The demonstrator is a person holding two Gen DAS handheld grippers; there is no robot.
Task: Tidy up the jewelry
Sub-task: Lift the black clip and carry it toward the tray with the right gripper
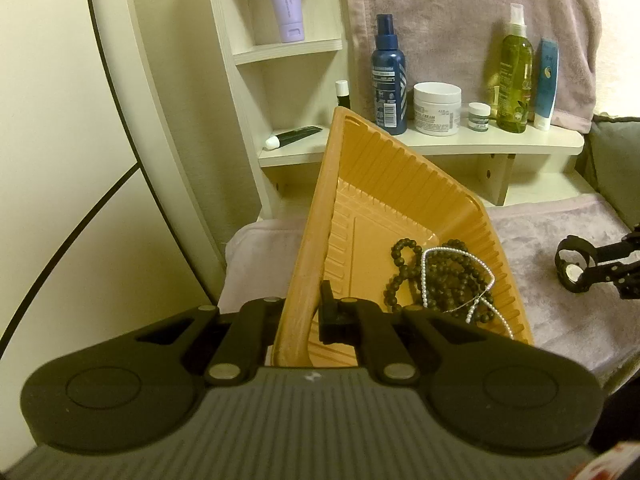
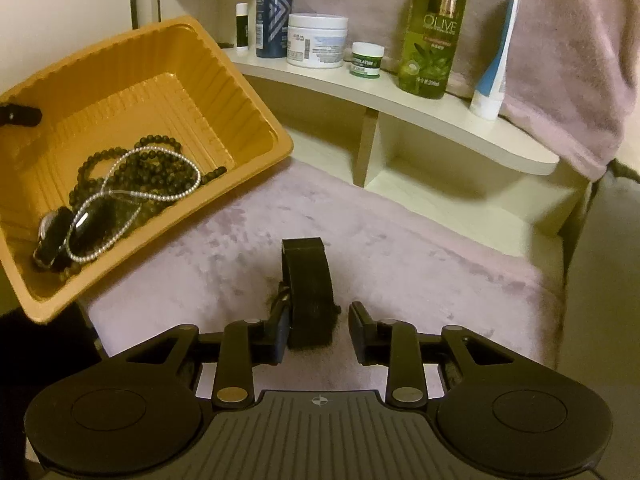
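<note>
Watch [image 2: 308, 292] stands on edge on the mat [image 2: 420, 240] between the right claw's [image 2: 318, 330] parted jaws, touching only the left pad; left claw [image 1: 298, 312] clamps the tilted tray's [image 1: 316, 216] rim.

I count one tray [image 2: 256, 120], two necklaces [image 2: 160, 168], two watches [image 2: 308, 280], two jars [image 2: 316, 40], two bottles [image 2: 434, 28].
</note>
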